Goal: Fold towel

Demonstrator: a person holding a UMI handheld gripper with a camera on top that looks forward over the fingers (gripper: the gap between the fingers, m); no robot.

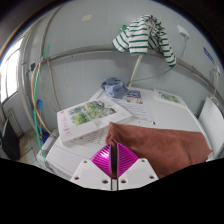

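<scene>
Tongs [116, 160] sit clenched, their magenta pads [104, 157] pressed together with no gap showing, at the near edge of the brown towel [160, 143]. That towel lies spread on the white tabletop [180, 115], running ahead and to the right of the tongs. Left of the towel lies a printed sheet [90, 117]; beyond it, a blue crumpled cloth [114, 88]. A green-striped garment [146, 38] hangs above.
</scene>
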